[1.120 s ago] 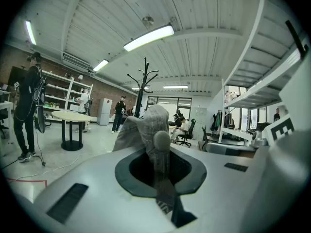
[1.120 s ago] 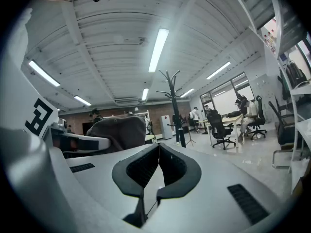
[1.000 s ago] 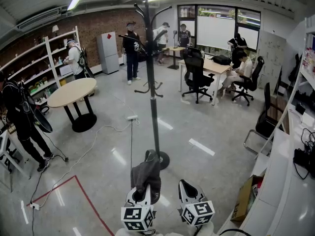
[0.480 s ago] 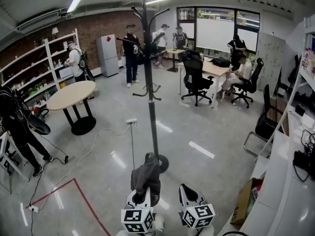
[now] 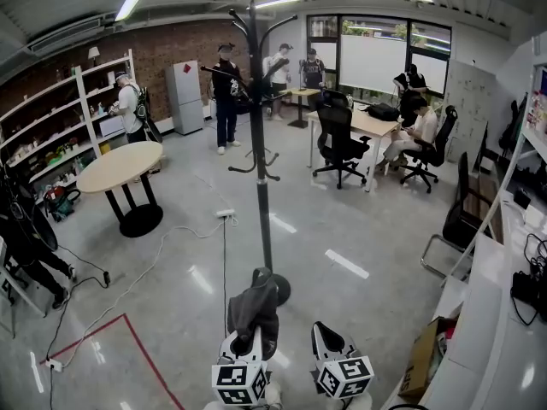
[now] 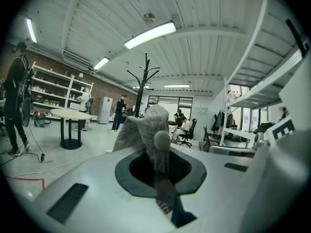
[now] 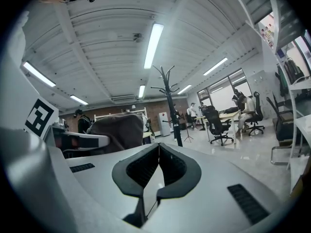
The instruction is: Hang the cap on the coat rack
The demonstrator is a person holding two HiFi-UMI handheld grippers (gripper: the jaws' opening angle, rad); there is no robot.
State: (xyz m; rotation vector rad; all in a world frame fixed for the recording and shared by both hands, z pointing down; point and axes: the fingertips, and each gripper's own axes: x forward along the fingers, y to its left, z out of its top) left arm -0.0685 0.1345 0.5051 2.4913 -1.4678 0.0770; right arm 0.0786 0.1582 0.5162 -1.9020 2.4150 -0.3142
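Carrying step; the left tool (image 5: 248,336) clamps the cap (image 5: 254,301) at lower centre; the right tool (image 5: 325,336) is closed, empty; next, I judge, lift the cap to an upper hook of the coat rack (image 5: 259,143).

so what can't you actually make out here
The cap: shape and brim unreadable, bunched in the left hand-held gripper in both the head view and the left gripper view.
The coat rack: base partly behind the cap in the head view; lower pole hidden by the cap in the left gripper view.
The shelves: items too small to name in the head view.
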